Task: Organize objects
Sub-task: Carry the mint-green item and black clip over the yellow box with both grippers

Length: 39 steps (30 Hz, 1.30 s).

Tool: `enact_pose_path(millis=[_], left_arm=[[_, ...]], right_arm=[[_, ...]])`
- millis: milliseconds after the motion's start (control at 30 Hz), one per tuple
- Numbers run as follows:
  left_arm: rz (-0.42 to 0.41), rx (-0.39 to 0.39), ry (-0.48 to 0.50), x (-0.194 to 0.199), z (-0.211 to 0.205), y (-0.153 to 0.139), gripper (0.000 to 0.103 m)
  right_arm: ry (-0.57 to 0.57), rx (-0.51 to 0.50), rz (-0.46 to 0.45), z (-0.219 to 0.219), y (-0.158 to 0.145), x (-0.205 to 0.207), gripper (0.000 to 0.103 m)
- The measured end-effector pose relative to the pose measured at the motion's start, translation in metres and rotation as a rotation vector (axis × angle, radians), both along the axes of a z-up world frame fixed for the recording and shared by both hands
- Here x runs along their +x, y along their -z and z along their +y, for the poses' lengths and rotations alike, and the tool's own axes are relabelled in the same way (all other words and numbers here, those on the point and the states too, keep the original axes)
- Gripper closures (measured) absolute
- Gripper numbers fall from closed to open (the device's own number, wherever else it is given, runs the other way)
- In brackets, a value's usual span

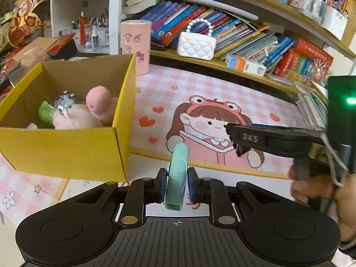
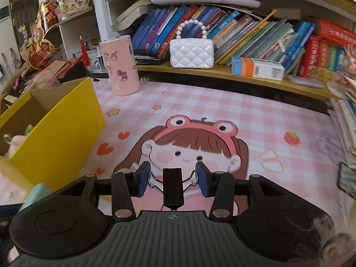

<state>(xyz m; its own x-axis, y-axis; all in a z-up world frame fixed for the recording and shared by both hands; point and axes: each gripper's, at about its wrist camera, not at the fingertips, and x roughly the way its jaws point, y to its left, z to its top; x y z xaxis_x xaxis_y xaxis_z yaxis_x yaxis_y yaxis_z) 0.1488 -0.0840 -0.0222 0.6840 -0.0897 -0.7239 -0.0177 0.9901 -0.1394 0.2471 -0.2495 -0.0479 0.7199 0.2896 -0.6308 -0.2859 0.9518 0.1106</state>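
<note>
My left gripper is shut on a mint-green plastic dispenser, which stands upright between the blue pads just right of the yellow cardboard box. Inside the box lie a pink plush duck, a small purple figure and a green toy. My right gripper is shut on a black binder clip, its pads pressing the clip's wire handles above the pink mat. In the left wrist view the right gripper hovers at the right, with a hand holding it.
A pink cylinder tin stands behind the box. On the low shelf are a white quilted bag, an orange-and-white carton and rows of books. A leaning stack of books borders the mat's right edge.
</note>
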Motion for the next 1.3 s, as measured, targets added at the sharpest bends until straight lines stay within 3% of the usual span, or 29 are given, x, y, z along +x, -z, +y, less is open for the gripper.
enact_pose_path(millis=[500, 800, 933, 1300], left_arm=[[-0.032, -0.040, 0.104, -0.042, 0.051, -0.005, 0.085], [-0.019, -0.053, 0.064, -0.083, 0.111, 0.000, 0.085], [-0.008, -0.099, 0.031, -0.098, 0.140, 0.001, 0.085], [-0.060, -0.088, -0.007, -0.130, 0.194, -0.006, 0.085]], right_arm=[[0.088, -0.049, 0.035, 0.029, -0.027, -0.102, 0.061], [0.054, -0.054, 0.060, 0.092, -0.029, -0.152, 0.061], [0.030, -0.058, 0.069, 0.119, -0.029, -0.168, 0.061], [-0.020, -0.049, 0.059, 0.181, -0.031, -0.200, 0.061]])
